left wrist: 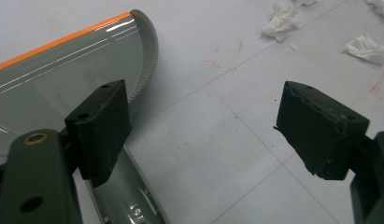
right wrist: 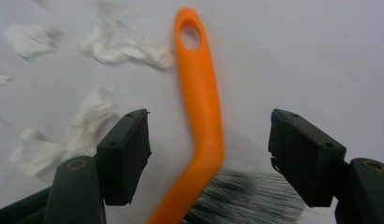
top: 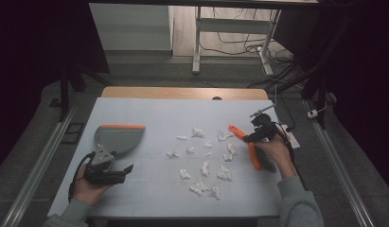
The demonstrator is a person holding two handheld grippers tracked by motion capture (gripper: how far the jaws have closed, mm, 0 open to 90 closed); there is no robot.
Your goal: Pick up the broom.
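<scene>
A grey dustpan (top: 117, 138) with an orange front edge lies at the table's left. My left gripper (top: 128, 169) rests just in front of it, open and holding nothing. In the left gripper view the dustpan (left wrist: 63, 65) and its handle sit under the left jaw of that gripper (left wrist: 203, 126). An orange-handled brush (top: 251, 150) lies at the right. My right gripper (top: 251, 138) hovers over it. In the right gripper view the orange handle (right wrist: 201, 107) runs between the wide-open jaws of this gripper (right wrist: 208, 154), untouched, with grey bristles (right wrist: 245, 198) at the near end.
Several crumpled white paper scraps (top: 205, 168) are scattered over the middle of the white table (top: 149, 113). Some scraps (right wrist: 129, 49) lie left of the brush handle, others (left wrist: 367, 49) far ahead of the left gripper. A socket strip (top: 292, 137) sits at the table's right edge.
</scene>
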